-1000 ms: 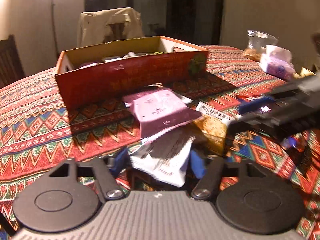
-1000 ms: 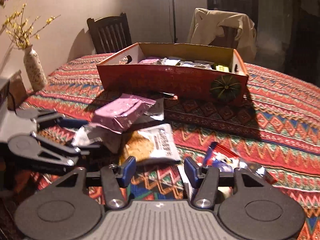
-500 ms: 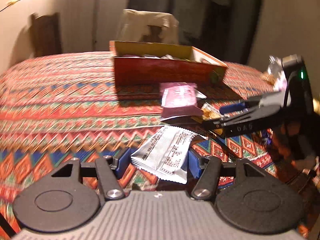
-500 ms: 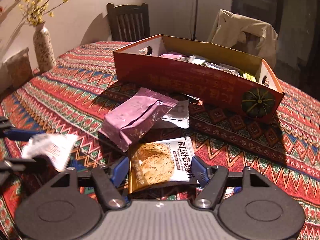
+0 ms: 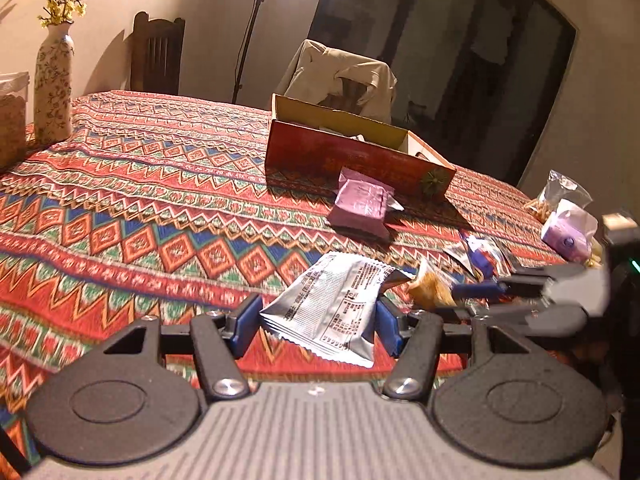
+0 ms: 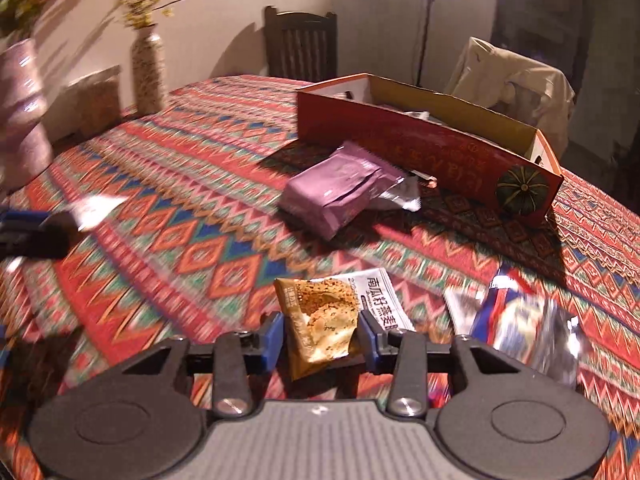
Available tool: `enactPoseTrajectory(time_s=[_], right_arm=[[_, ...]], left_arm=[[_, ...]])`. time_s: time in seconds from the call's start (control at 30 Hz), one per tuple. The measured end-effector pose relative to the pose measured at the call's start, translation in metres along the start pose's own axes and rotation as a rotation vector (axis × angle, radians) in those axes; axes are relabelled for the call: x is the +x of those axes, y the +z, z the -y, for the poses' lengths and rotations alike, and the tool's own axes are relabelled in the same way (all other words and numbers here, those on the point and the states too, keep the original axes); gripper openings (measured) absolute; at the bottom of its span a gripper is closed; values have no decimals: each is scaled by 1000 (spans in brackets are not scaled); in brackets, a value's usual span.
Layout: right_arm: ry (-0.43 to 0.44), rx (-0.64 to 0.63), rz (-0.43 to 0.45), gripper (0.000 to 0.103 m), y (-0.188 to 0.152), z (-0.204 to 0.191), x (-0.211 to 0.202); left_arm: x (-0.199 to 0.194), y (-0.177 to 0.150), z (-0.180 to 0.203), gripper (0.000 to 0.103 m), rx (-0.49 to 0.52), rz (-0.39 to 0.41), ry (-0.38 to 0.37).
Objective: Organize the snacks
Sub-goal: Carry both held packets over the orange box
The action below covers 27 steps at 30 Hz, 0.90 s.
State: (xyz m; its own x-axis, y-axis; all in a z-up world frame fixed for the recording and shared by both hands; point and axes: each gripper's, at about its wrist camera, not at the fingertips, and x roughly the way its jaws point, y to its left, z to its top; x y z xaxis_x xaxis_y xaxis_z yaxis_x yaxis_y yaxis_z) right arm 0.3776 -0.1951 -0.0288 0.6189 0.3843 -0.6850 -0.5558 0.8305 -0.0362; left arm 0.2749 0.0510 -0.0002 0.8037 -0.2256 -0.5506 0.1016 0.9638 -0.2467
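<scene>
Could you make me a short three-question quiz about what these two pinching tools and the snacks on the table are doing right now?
1. True or false: the left gripper is empty.
2. What does the right gripper hold? A) a purple pack B) a cookie packet C) a vase
3. Fill in: the purple pack lies on the tablecloth, just in front of the red ____.

Key
1. False: its pads press on a silver packet.
2. B: the jaws have just been closing, and the cookie packet is pinched between them.
3. Box: the red cardboard box stands open behind the pack.
</scene>
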Motion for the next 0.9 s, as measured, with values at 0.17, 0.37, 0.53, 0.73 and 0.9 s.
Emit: enactPoseTrajectory(time_s=[0.17,0.37,0.53,0.73,0.9], right_arm=[[36,-39,13,41,-33,-23,-46],[80,265,20,72,-45,-6,-61],[53,375,61,80,-37,1,-34],[-12,223,69,71,-11,-32,-2],[-35,128,66,42,-13,-43,-5]], left_arm=[[-9,-9,4,61,-9,-3,9],[-13,-13,6,61,4,4,12],[-16,-14,5,61,7,14,16],[-19,-18,-3,61,-6,16,42],[-17,-18,-7,61,-22,6,43]])
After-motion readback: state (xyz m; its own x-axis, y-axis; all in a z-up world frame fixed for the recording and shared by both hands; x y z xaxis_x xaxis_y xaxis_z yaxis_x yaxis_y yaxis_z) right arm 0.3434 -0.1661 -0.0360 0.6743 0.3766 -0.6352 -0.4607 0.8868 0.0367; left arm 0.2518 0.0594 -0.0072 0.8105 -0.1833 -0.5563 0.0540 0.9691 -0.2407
